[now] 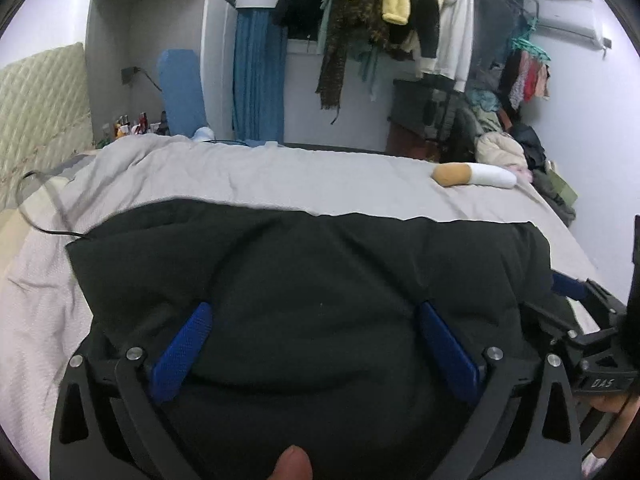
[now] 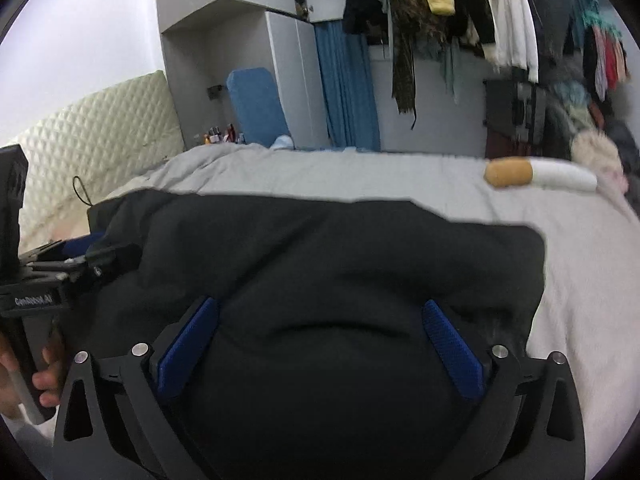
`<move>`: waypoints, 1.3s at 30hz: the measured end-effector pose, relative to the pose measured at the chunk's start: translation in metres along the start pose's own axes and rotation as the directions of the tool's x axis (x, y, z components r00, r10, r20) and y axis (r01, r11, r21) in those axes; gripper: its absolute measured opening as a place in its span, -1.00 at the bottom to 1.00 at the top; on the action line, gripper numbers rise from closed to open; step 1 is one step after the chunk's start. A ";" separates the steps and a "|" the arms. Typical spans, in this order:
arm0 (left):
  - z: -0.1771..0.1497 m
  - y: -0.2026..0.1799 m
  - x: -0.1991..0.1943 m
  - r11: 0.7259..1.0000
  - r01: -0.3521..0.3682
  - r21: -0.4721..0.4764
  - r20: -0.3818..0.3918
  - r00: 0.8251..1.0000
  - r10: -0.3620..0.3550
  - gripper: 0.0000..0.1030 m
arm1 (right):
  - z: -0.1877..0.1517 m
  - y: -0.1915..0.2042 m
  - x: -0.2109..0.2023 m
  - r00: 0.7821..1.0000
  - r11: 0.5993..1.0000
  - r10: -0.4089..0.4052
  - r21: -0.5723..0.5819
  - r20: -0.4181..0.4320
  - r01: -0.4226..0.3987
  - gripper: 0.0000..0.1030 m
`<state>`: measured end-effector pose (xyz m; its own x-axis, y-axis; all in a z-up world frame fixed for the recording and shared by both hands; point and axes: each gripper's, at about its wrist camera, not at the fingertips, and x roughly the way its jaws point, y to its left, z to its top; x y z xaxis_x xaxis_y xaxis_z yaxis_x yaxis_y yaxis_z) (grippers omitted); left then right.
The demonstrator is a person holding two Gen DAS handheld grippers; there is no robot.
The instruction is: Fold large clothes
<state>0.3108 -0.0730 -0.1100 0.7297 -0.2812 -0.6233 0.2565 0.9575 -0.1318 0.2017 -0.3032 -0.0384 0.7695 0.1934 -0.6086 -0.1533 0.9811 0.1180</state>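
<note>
A large black garment (image 1: pixel 304 264) lies spread across the near part of the grey bed (image 1: pixel 280 172); it also fills the right wrist view (image 2: pixel 320 264). My left gripper (image 1: pixel 314 314) is open, its blue fingers (image 1: pixel 184 348) wide apart with bunched black cloth lying between them. My right gripper (image 2: pixel 320 312) is open too, blue fingers (image 2: pixel 452 348) spread around a mound of the same cloth. The right gripper shows at the right edge of the left wrist view (image 1: pixel 592 320), the left gripper at the left edge of the right wrist view (image 2: pixel 60 272). The near edge of the garment is hidden under the grippers.
A brown-and-white plush roll (image 1: pixel 476 176) lies on the far right of the bed. A black cable (image 1: pixel 48 200) runs along the bed's left side by the quilted headboard (image 1: pixel 40 112). Hanging clothes (image 1: pixel 392 20) and piled clothes (image 1: pixel 504 148) stand beyond the bed.
</note>
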 end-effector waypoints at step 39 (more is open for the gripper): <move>0.018 0.178 0.028 0.933 -0.146 -0.329 -0.073 0.989 0.130 0.99 | 0.021 -0.167 0.009 0.995 0.927 -0.035 0.369 -0.095 0.068 0.99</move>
<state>0.3886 0.0888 -0.1375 0.7086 -0.1494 -0.6896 -0.0760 0.9555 -0.2851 0.2476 -0.4657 -0.0471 0.7124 0.1574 -0.6839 0.1392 0.9235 0.3575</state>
